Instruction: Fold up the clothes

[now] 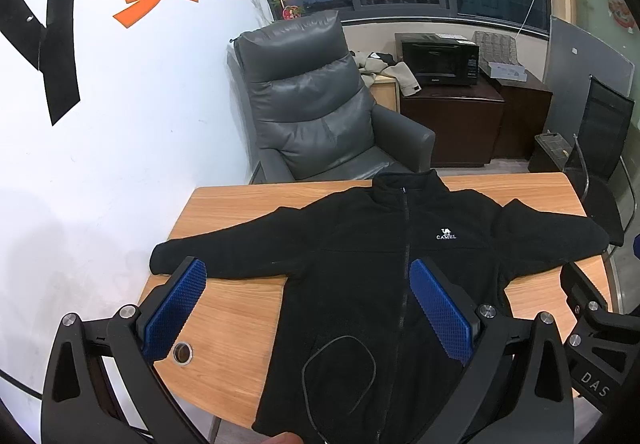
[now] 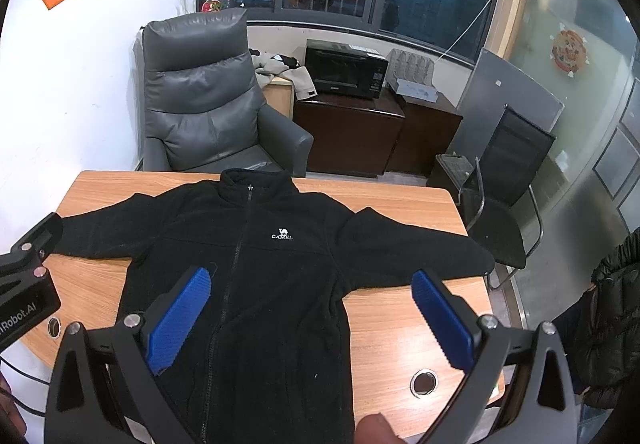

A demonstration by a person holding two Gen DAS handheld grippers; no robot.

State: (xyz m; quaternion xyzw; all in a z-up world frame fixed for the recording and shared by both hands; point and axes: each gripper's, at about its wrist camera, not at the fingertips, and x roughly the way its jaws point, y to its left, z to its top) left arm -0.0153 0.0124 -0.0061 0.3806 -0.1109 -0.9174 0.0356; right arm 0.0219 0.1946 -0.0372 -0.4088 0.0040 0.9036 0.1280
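A black fleece jacket [image 1: 360,244] with a white CAMEL logo lies flat, front up and zipped, on a wooden table [image 1: 240,304], sleeves spread to both sides. It also shows in the right wrist view [image 2: 260,264]. My left gripper [image 1: 308,268] is open and empty, held above the jacket's left half near the hem. My right gripper [image 2: 312,276] is open and empty above the jacket's right half. The right gripper's body shows at the left wrist view's right edge [image 1: 592,324]; the left gripper's body shows at the right wrist view's left edge [image 2: 24,276].
A grey leather armchair [image 1: 316,100] stands behind the table. A dark cabinet [image 1: 452,124] with a black microwave [image 1: 440,58] is at the back. A black office chair [image 2: 504,196] stands at the table's right end. The table [image 2: 400,324] has round cable holes [image 1: 182,352] [image 2: 424,382].
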